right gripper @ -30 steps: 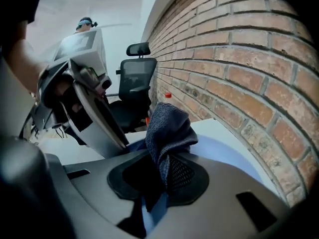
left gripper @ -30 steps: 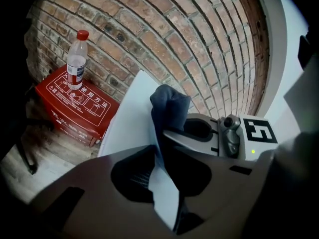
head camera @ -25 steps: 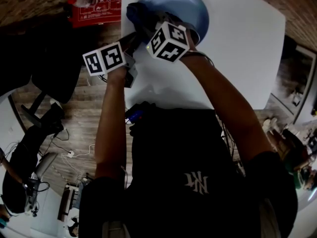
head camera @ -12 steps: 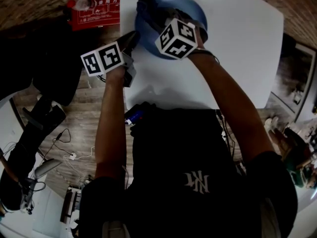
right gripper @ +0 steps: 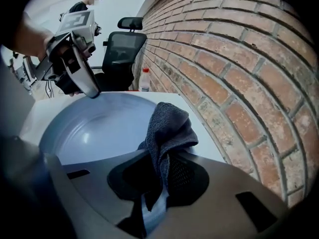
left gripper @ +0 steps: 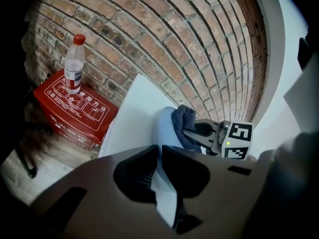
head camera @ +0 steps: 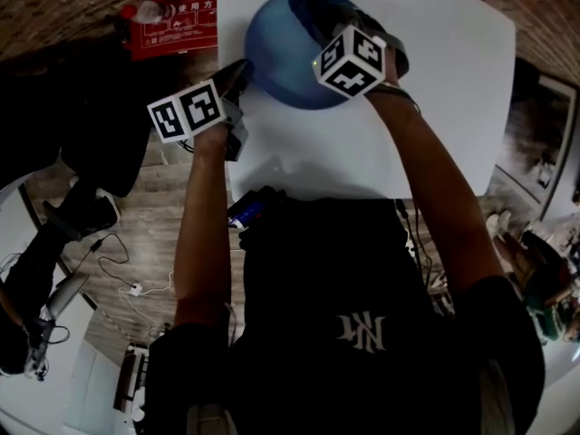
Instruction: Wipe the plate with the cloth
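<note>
Pinching the near left rim of the blue plate (head camera: 279, 54), the left gripper (left gripper: 159, 158) has just been closing its jaws, and the rim is clamped between them. The right gripper (right gripper: 162, 183) has its jaws pressed onto a dark grey cloth (right gripper: 167, 126), which is bunched over the plate's far side, near the brick wall (right gripper: 224, 59). The plate rests on a white table (head camera: 435, 89). A plastic water bottle (left gripper: 74, 63) stands on a red box (left gripper: 75, 111) beside the table.

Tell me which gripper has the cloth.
The right gripper: its fingers pinch the dark cloth. The left gripper has just been closing its fingers on the blue plate.
</note>
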